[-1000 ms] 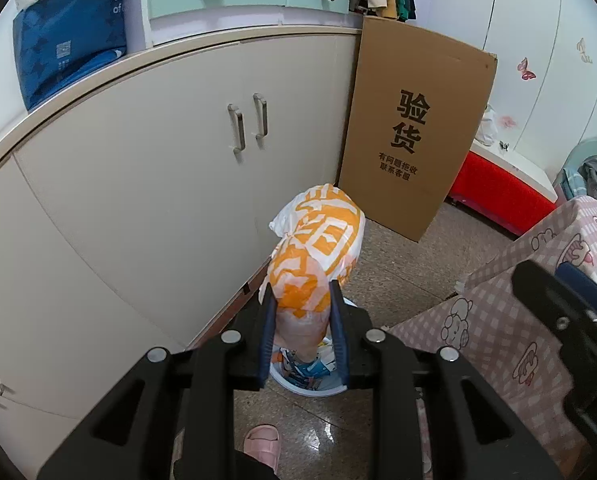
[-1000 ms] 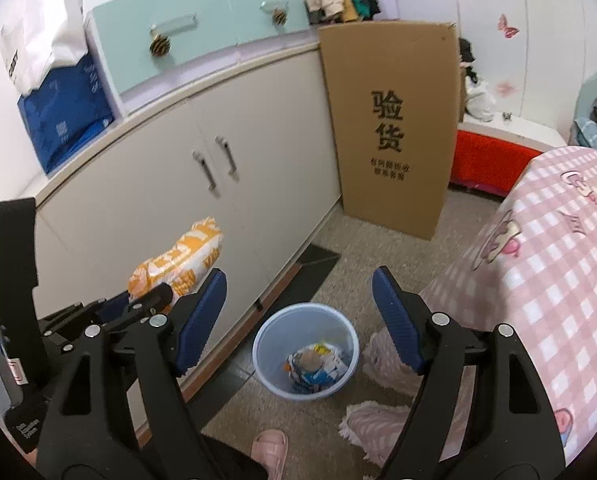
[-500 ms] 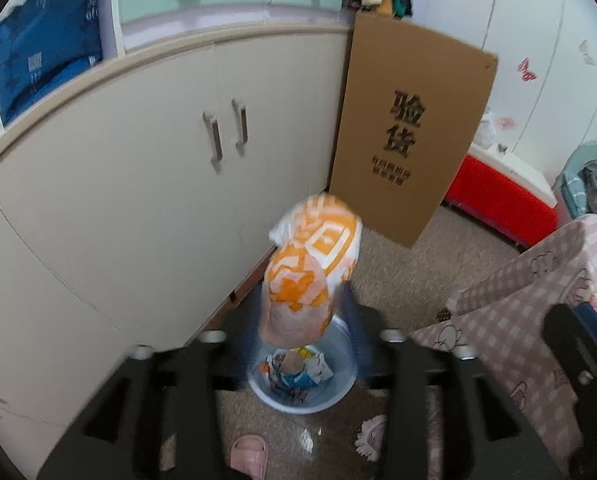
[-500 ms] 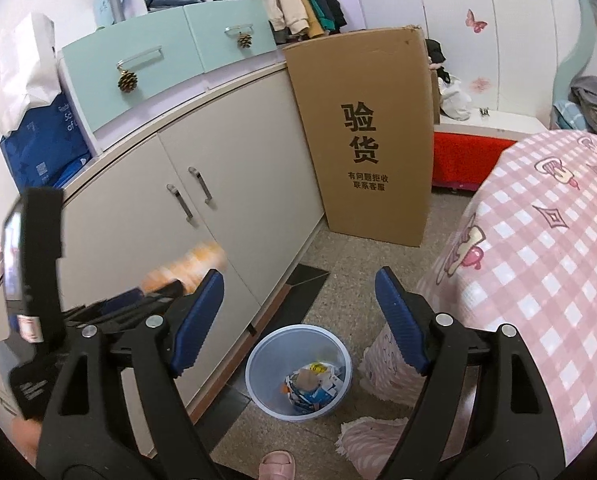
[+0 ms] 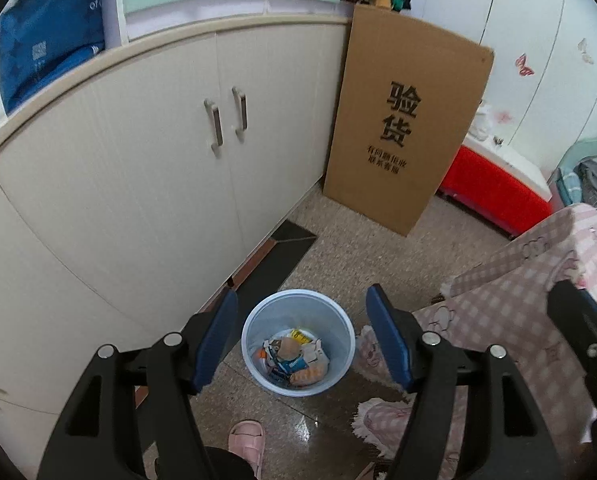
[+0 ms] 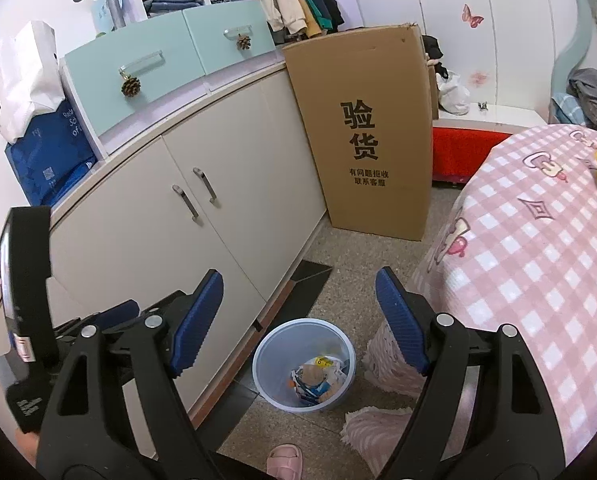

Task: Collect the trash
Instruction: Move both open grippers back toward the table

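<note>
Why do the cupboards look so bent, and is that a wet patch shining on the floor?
Left wrist view: the fisheye lens bows the cream cupboard doors and blackens the corners; the shine on the speckled floor is reflected glare, wetness untellable. Right wrist view: same bending on the tall brown cardboard box; the pale blue plastic bin looks sharp.
</note>
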